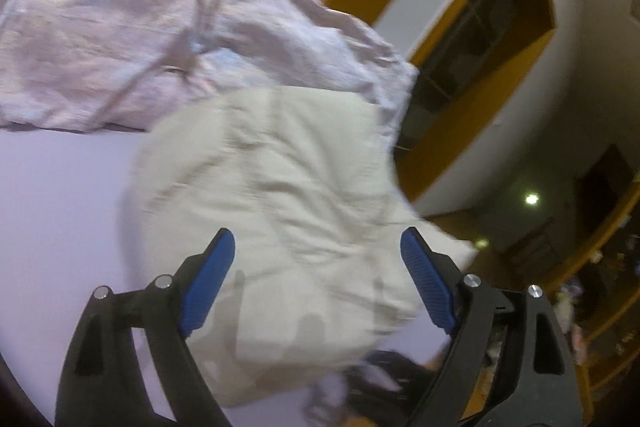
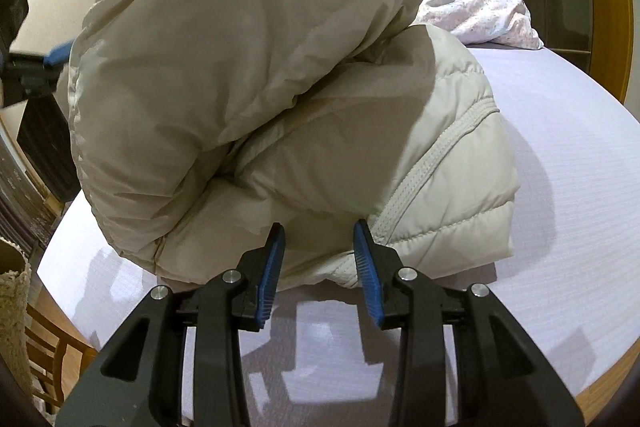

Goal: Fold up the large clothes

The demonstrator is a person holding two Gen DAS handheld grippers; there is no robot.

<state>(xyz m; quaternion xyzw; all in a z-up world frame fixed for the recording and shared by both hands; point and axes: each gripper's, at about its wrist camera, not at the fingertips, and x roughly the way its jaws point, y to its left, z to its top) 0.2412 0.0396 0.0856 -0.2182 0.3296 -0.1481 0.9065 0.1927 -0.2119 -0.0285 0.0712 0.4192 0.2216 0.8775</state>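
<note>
cream puffer jacket (image 2: pixel 256 75) fills the centre of the right wrist view, lying on a lilac-covered table (image 2: pixel 560 227). its upper half is doubled over the lower half, w/ a ribbed hem or cuff band showing at centre right. in the left wrist view the same jacket sits mid-frame, blurred. a pale pink floral cloth (image 1: pixel 120 39) lies crumpled upper left there, behind the jacket, and shows upper right in the right view.

left gripper (image 1: pixel 318 239): jaws wide apart, nothing between the pads, hovering over the jacket's near edge, not touching as far as i can tell. right gripper (image 2: pixel 319 229): jaws narrow but parted, tips right at the jacket's lower edge; pads don't look pressed on fabric, so prob not gripping.

step, my guess: one fold over is laid, both claws off the jacket. the top layer looks puffy and loose, so next move likely needs pressing it flat or grabbing a side edge w/ both claws for a 2nd fold, keeping the bulk from springing back.
</note>
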